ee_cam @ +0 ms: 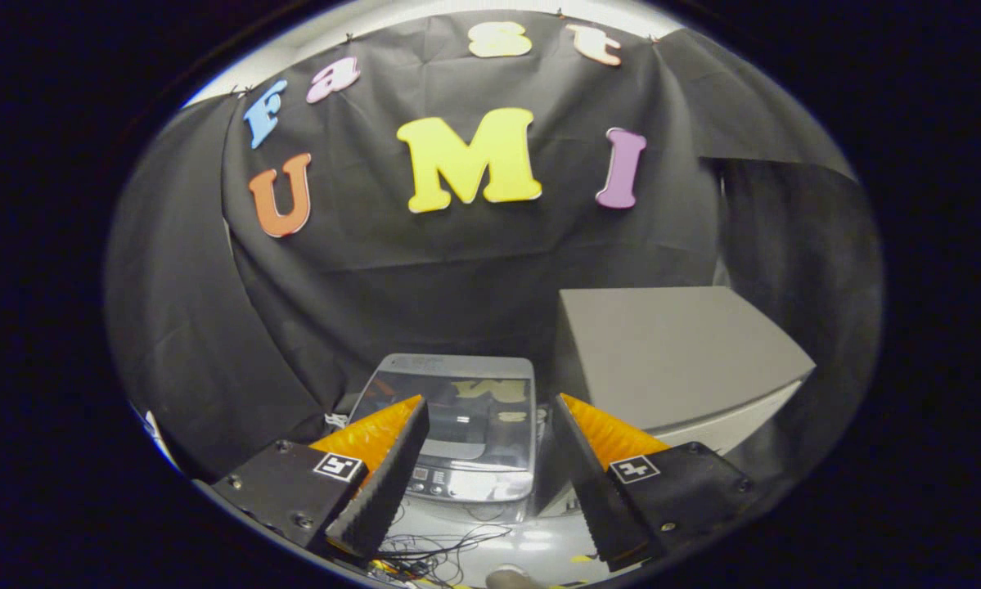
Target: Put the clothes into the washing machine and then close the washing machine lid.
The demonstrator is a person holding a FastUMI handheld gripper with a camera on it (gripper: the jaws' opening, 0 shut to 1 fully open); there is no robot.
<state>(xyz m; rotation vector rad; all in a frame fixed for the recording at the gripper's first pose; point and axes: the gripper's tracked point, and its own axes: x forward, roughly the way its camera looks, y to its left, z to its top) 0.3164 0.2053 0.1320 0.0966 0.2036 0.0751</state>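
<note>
Gripper view: looking forward and down over a small washing machine [457,425] that is sitting on a pale tabletop [539,556] in front of the black cloth wall [457,278].
Gripper [486,425]: hanging above the scene, fingers standing spread wide apart, nothing between the pads, not touching anything.
Fingers: left finger [380,483] overlapping the washer's left front corner in the picture, right finger [592,483] showing just right of the washer, against the box.
Washing machine: lying between the two fingers and a bit beyond them, control panel [429,481] with small buttons facing the camera at its near edge.
Lid [465,409]: dark glossy panel lying flat on top of the washer, looking closed; reflections are showing in it, so what is inside the tub cannot be told.
Clothes: cannot be made out anywhere around the washer or between the fingers.
Grey box [670,352]: big plain block standing just right of the washer, reaching higher than it, its near side paler than its top.
Cables [433,548]: thin dark wires trailing loosely on the tabletop just ahead of the washer's front, under the left finger.
Near edge: a small rounded blurry object [510,579] is showing low between the fingers, too unclear to name.
</note>
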